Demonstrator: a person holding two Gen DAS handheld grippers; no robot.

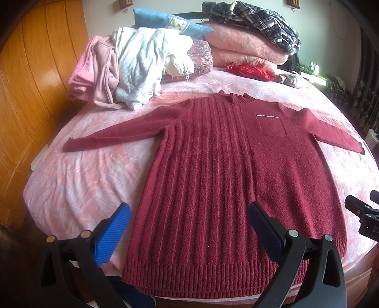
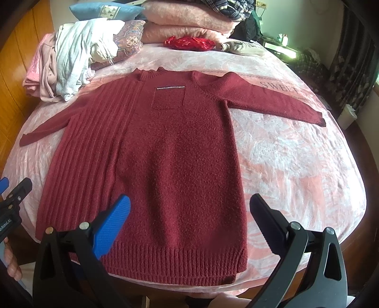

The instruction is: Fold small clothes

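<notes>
- Your sweater [image 1: 232, 180] lies flat, front up, on the pink bedspread [image 1: 78, 180], collar at the far end, hem w/ ribbed band at the near edge of the bed.
- Both sleeves are spread out to the sides, straight, angled slightly down toward you.
- Chest pocket [image 2: 168, 97] w/ a pale trim strip sits just below the collar, on the plain-knit half; the other half is vertical ribbing.
- Your left gripper [image 1: 189, 227] hovers above the hem area: fingers released, wide apart, nothing btwn them. The blue pad [image 1: 111, 237] is over bare bedspread just beside the sweater's edge; the black finger is over the knit.
- Your right gripper [image 2: 189, 227] is likewise spread wide, holding nothing. Its blue pad is over the lower body of the sweater; the black finger is over the bedspread past the sweater's right side.
- Can't tell whether either gripper touches the fabric.
- Each gripper shows at the edge of the other's wrist view, so they're side by side near the hem.
- Far end of the bed: heap of pale clothes [image 1: 132, 68] on the left, blue pillow [image 1: 170, 23] behind it, folded pink blankets [image 1: 246, 49] w/ a plaid garment [image 1: 255, 21] on top, red pouch [image 1: 251, 70] in front of the blankets.
- Wooden wardrobe [image 1: 30, 83] stands along the left side of the bed.
</notes>
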